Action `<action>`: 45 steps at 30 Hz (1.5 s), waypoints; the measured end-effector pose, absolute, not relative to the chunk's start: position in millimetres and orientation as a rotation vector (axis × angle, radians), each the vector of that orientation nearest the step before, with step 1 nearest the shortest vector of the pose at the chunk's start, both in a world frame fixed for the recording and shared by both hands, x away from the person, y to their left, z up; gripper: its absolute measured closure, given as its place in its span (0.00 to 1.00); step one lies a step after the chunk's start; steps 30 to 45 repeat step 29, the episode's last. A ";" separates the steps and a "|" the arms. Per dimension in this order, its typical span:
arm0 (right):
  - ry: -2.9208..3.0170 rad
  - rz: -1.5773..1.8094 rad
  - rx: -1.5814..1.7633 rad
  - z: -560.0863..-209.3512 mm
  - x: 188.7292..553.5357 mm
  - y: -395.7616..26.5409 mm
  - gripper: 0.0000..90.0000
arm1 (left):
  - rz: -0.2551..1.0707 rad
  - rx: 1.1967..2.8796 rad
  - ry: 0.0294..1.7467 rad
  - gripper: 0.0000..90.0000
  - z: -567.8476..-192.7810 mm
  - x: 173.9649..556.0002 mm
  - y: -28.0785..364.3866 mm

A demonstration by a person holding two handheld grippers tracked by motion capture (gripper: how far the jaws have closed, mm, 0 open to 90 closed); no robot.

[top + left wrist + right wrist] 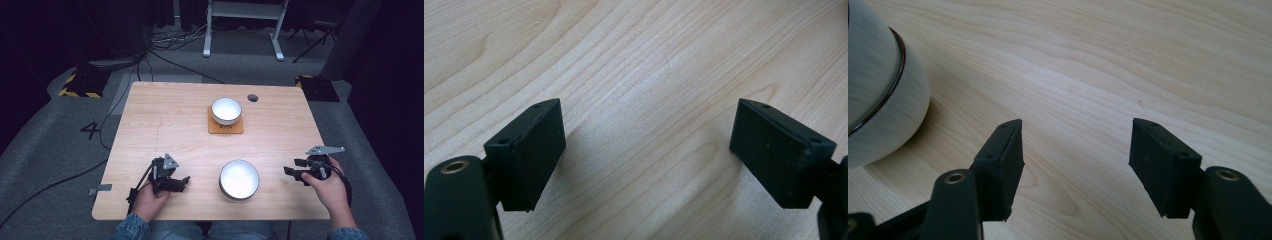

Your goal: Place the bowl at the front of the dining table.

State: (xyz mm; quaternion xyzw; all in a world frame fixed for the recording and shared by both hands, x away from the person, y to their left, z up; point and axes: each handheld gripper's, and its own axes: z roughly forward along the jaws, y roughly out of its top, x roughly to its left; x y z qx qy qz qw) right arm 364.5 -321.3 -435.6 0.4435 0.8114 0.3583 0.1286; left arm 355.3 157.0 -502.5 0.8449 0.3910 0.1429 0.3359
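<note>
A white bowl stands near the table's front edge, between my two grippers. Its white side with a dark band shows at the left of the right gripper view. A second white bowl sits on a square orange coaster farther back. My left gripper lies low on the wood to the left of the near bowl and is open, with bare wood between its jaws. My right gripper, to the right of that bowl, points toward it and stands open with nothing between the jaws.
The light wooden table has a round cable hole near its far edge. Cables trail over the grey floor at the left, and a white desk frame stands behind the table.
</note>
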 end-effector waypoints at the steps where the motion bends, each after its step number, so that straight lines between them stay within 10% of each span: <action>1: 2.365 1.049 1.286 -438.2 363.1 -321.5 0.43 | 0.378 2.204 1.019 0.16 -502.4 355.4 157.1; 45: 2.250 1.045 1.199 -503.5 340.2 -312.8 0.33 | 0.387 2.205 1.020 0.16 -502.2 355.2 157.1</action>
